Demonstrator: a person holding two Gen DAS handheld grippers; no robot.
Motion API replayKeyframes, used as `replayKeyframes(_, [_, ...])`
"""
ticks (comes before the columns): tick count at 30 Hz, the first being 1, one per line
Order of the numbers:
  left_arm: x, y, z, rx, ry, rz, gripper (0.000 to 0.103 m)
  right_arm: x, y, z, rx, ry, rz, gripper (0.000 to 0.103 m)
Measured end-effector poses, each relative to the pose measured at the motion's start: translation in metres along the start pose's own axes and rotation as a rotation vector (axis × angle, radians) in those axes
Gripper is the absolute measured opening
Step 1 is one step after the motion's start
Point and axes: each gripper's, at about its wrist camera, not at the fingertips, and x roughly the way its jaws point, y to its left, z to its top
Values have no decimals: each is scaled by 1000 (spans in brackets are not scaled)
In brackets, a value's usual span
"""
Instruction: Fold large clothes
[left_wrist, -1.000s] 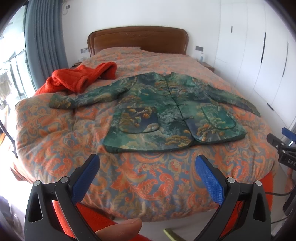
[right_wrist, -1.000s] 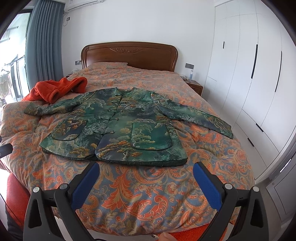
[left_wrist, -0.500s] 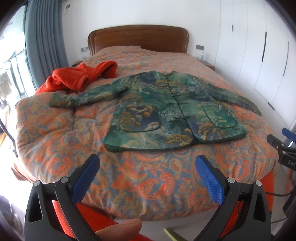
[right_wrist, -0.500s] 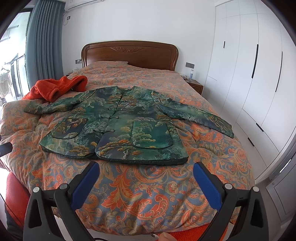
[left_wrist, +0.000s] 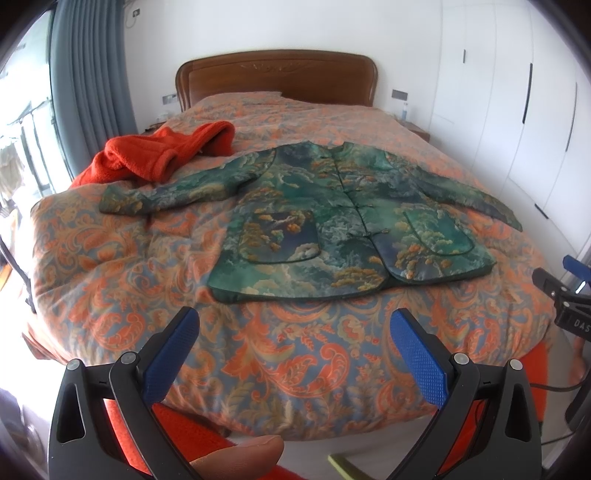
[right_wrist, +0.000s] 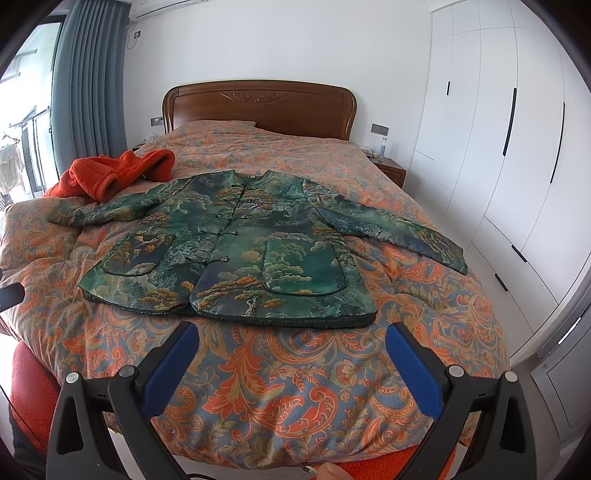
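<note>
Left wrist view: left tool (left_wrist: 294, 347) w/ blue pads spread, empty; right tool (right_wrist: 291, 362) likewise. Beyond, green brocade padded jacket (right_wrist: 236, 251) lies flat, sleeves out, on orange paisley bed quilt (right_wrist: 295, 387). No fold made yet; all folding remains.

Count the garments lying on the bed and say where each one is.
2. The green jacket lies spread flat mid-bed, sleeves out. The orange fleece sits bunched beside its left sleeve, near the curtain. More could be hidden underneath.
</note>
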Motion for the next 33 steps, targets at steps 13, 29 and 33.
replayKeyframes(13, [1,0,0,-1,0,1,103,1,0,0,-1,-3,-1,103])
replayKeyframes(29, [4,2,-1,1,11,20,103,-3,-4,1,7,-6,-6,103])
replayKeyframes(33, [7,2,-2,14,20,53,103,-3,-6,1,13,-4,-6,103])
